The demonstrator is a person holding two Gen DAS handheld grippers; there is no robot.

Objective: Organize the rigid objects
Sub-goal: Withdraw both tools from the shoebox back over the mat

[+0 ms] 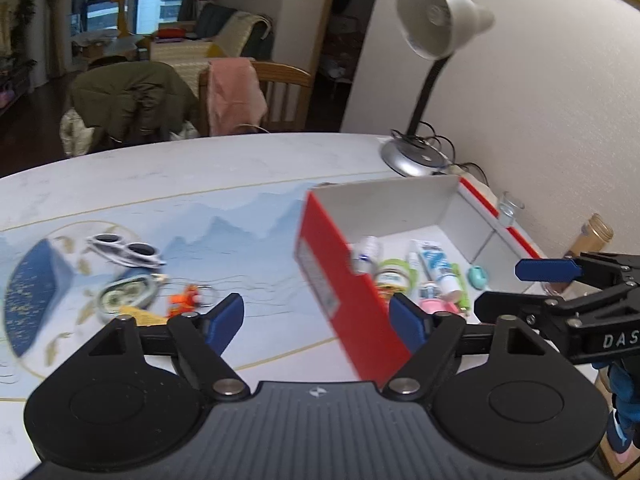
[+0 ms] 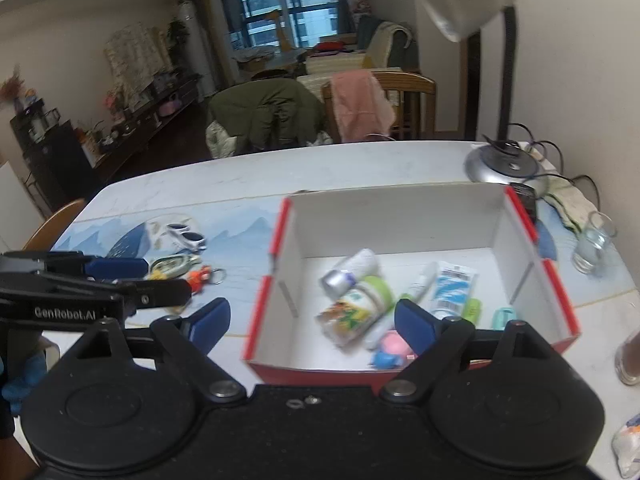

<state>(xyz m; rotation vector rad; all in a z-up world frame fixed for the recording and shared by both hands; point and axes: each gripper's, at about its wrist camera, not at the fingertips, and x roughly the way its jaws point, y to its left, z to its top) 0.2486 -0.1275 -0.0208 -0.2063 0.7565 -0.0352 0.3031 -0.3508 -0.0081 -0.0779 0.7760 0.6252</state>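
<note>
A red box [image 2: 562, 304] with white inside walls holds a silver-capped bottle [image 2: 350, 272], a green-lidded jar [image 2: 360, 308], a blue-and-white tube [image 2: 452, 286] and small pink and teal items. My right gripper [image 2: 312, 320] hovers open above the box's near wall, gripping nothing. My left gripper [image 1: 316, 316] is open and empty beside the box's left wall [image 1: 336, 280]. On the mat to the left lie white sunglasses [image 1: 128, 252], an oval tin [image 1: 126, 294] and an orange keyring toy [image 1: 188, 300]. Each gripper shows side-on in the other's view, the right [image 1: 516, 286] and the left [image 2: 160, 280].
A desk lamp [image 2: 504, 164] with trailing cables stands at the table's back right by the wall. A drinking glass [image 2: 592, 244] and a brown glass [image 2: 630, 356] sit right of the box. A blue patterned block [image 1: 34, 288] lies far left. Chairs draped with clothes stand behind the table.
</note>
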